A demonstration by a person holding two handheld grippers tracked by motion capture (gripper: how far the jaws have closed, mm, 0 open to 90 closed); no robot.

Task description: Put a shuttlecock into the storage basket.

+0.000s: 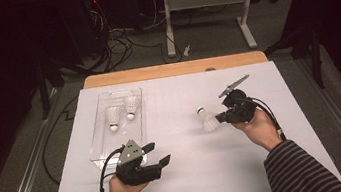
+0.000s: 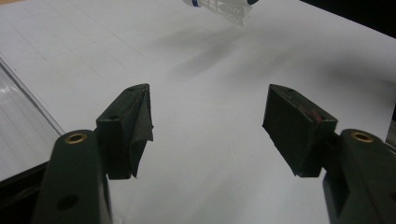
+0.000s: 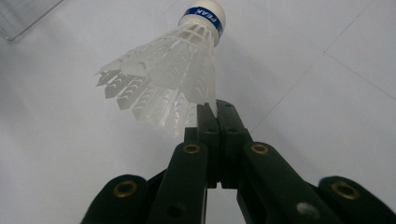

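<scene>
Here the right gripper (image 1: 222,117) is clamped on the skirt edge of a white shuttlecock (image 3: 175,77), carrying it clear above the tabletop (image 1: 193,163); pinching the thin rim leaves the cork end free, presumably for setting it down. Two more shuttlecocks (image 1: 113,118) lie in the clear tray (image 1: 96,149) at far left, the likely destination. The left gripper (image 1: 159,154), jaws spread and empty, waits just beside the tray.

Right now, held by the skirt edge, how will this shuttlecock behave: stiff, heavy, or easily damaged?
The shuttlecock probably weighs very little: the right gripper carries it by a thin pinch on the skirt rim. Its lattice skirt looks thin, so it likely flexes or deforms under hard squeezing. Set down on its side, it might roll in a curve.
</scene>
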